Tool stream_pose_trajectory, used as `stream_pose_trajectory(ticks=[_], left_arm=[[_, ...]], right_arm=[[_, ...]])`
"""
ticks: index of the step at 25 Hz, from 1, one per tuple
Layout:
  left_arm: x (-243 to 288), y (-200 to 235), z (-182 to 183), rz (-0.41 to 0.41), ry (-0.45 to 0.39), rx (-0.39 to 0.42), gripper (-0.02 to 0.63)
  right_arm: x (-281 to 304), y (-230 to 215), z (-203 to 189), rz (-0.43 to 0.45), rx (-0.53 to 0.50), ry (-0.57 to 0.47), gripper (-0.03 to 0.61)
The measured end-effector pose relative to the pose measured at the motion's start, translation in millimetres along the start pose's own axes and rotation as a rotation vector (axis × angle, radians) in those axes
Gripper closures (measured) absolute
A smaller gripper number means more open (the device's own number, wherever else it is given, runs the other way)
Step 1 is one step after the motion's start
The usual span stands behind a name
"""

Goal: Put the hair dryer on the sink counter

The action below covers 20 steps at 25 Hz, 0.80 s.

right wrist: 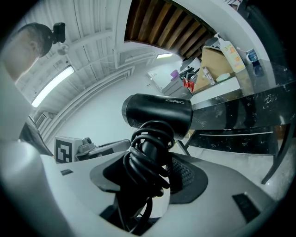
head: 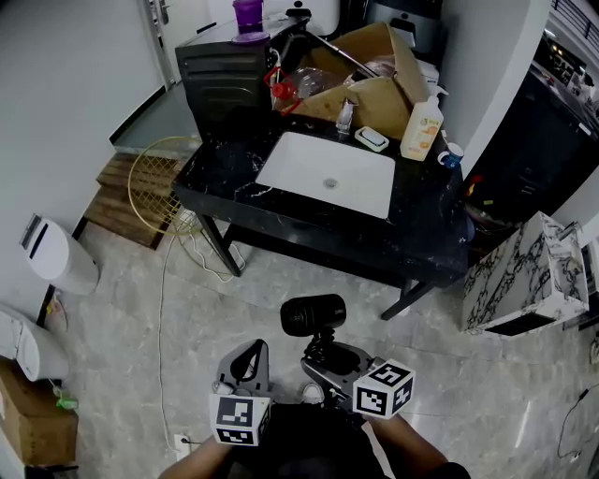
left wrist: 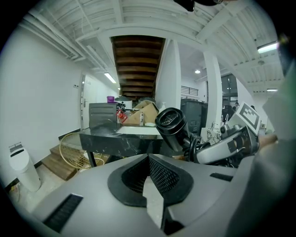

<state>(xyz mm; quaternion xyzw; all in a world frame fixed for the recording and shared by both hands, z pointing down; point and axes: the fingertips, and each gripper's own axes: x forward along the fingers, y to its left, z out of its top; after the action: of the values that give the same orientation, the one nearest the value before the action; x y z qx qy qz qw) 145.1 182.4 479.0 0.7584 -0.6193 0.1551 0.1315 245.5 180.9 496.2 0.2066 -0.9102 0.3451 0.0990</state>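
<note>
Jaws of the right gripper (right wrist: 148,173) are clamped on the handle of the black hair dryer (right wrist: 157,113), whose cord (right wrist: 149,159) is wound in loops round that handle; the barrel stands above the pads and lies crosswise. Just beside it, the left gripper (left wrist: 148,159) has its pads pressed together with nothing between them. Both tools are held low in front of the person, above the pale tiled floor (head: 281,281) and well short of the sink counter (head: 421,234), so the dryer is carried in the air, apart from the counter. The counter is black and veined, set on dark legs, with a white basin (head: 328,173) sunk in its top. Behind the basin stand a cardboard box (head: 374,65), a pale bottle (head: 421,126) and a small soap dish (head: 372,139); a dark cabinet (head: 225,79) bearing a purple cup (head: 248,14) is at the counter's left end. A gold wire basket (head: 159,182) leans by that end, near a white bin (head: 58,254).
</note>
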Motion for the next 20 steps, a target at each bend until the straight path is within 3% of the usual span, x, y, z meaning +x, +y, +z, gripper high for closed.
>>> stream_pose_trajectory(ticks=[6,20], left_arm=[[5.0,23.7,1.9,0.020,-0.001,-0.048,0.604],[40.4,97.1,25.6,-0.017,-0.028,-0.067,0.604]], right_arm=[[23.0,7.9,18.2,0.010,-0.008,-0.003,0.316],[94.4,13.8,65.5,-0.026,-0.020,-0.002,0.316]])
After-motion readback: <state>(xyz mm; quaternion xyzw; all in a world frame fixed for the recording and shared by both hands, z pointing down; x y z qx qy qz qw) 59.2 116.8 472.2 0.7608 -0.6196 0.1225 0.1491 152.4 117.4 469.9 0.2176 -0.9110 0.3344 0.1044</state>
